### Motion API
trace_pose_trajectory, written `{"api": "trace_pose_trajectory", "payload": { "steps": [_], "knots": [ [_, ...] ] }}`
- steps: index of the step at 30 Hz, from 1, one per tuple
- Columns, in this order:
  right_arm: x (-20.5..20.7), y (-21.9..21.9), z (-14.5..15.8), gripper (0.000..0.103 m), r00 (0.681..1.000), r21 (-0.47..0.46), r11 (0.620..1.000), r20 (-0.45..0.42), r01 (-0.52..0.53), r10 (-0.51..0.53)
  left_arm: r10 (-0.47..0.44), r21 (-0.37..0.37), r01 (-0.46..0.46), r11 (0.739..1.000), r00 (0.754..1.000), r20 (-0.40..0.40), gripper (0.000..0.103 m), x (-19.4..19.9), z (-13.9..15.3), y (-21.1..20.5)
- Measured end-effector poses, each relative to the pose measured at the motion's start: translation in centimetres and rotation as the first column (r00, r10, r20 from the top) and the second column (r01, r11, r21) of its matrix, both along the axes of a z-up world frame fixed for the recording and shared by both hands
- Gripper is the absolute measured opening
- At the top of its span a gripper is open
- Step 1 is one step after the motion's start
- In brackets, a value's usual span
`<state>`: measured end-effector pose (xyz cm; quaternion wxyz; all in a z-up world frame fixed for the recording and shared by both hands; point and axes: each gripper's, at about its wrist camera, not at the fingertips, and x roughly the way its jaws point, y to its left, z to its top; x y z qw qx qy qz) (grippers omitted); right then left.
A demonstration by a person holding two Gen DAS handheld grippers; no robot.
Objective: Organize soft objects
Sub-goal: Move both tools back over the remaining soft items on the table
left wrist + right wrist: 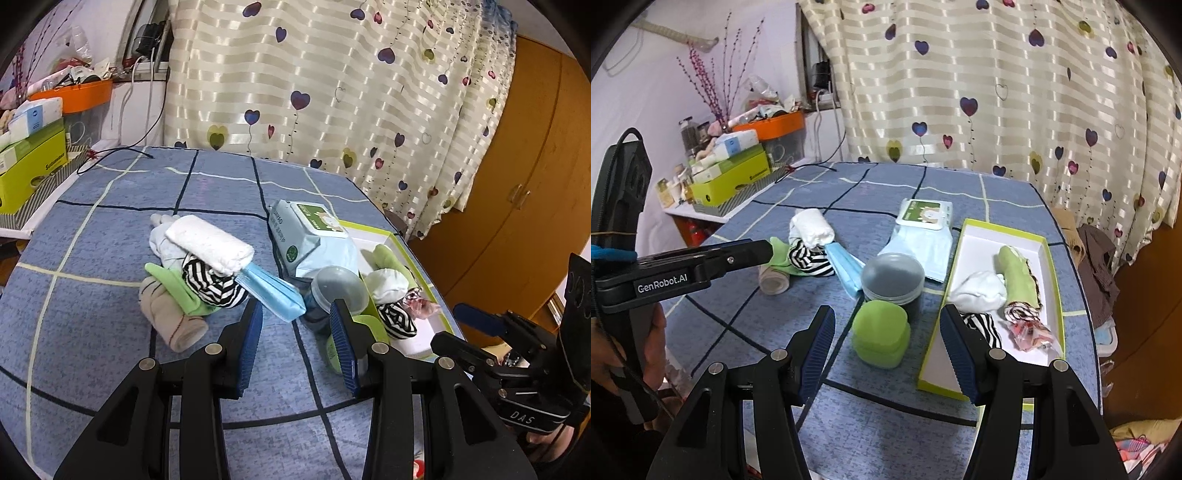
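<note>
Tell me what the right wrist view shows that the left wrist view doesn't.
Only the right wrist view: the green lidded tub whole, the box's full floor with the green roll, the brown clothes past the table edge. Only the left wrist view: the wooden wardrobe. Both: wipes pack, face mask, white towel roll, grey-lidded jar, both grippers open and empty.

A lived-in room in a home. Beyond the fingers hangs a striped cream curtain (332, 92) printed with hearts. The table below them wears a blue checked cloth (110, 221). Off to the fingers' left, a side shelf (713, 212) is crowded with boxes and jars; to their right stands a wooden wardrobe (524, 177).
</note>
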<state>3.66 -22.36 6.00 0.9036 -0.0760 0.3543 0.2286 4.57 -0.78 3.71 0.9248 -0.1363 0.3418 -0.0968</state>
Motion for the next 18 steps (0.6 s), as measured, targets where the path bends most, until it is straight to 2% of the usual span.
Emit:
{"api": "trace_pose_trajectory", "payload": {
  "steps": [18],
  "knots": [
    [1.3,3.3,-0.7,0.059,0.997,-0.035,0.997,-0.024,-0.068,0.067,0.049,-0.044,-0.051,0.998,0.998,-0.043,0.039,0.4,-2.0,3.3]
  ]
}}
